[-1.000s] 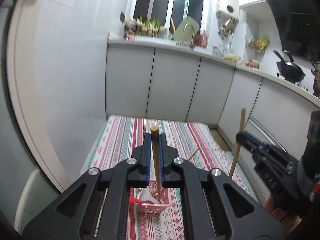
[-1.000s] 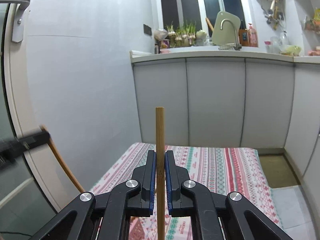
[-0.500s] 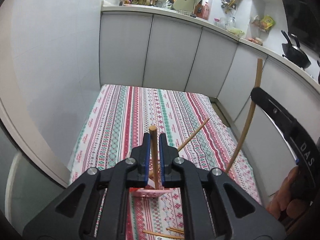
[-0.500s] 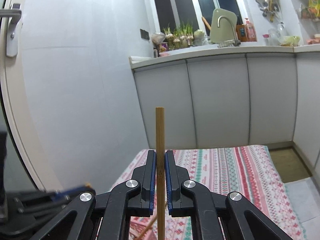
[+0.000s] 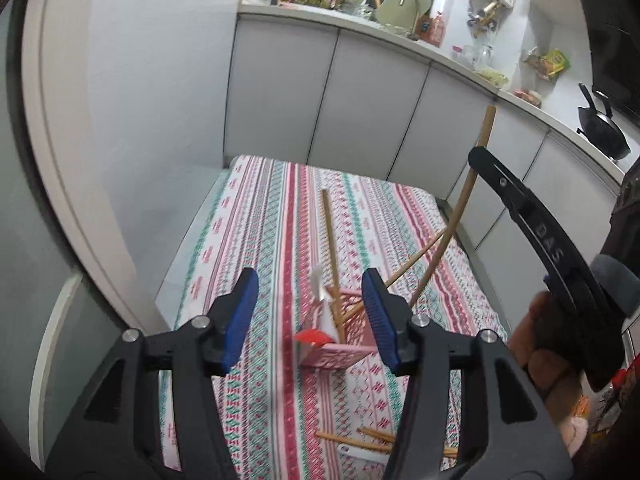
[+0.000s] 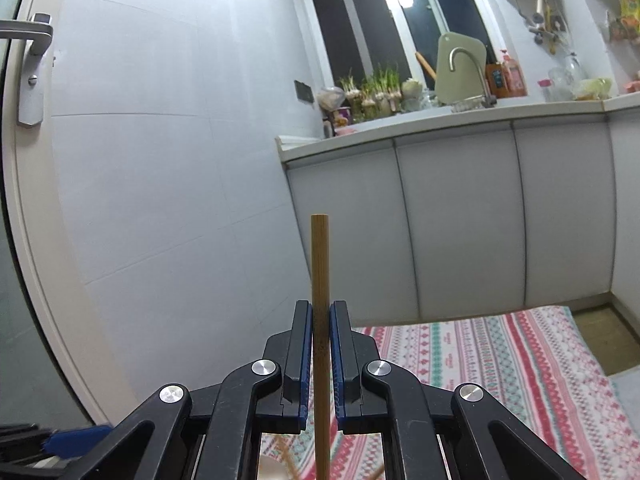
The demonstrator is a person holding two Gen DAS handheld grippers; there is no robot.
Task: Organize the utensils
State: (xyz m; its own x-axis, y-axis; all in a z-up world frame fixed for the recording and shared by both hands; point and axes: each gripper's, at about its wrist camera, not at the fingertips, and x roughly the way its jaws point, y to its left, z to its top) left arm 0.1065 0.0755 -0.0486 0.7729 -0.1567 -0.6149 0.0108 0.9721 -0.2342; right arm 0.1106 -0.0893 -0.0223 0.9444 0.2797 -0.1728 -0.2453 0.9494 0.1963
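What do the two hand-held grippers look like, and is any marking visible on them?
Both are alike: the left hand-held gripper and the right hand-held gripper have matte black angular plastic arms with triangular cut-outs, round silver bolts at the joints, and ribbed blue pads lining the fingers. In the left wrist view, the side of the right one shows raised letters reading "DAS". No cables are visible.

I see a tabletop point(image 5: 256, 240) under a red, green and white striped cloth. On it stands a pink slotted basket point(image 5: 340, 354), and loose wooden chopsticks point(image 5: 360, 438) lie at the near edge beside something white point(image 5: 360, 454).
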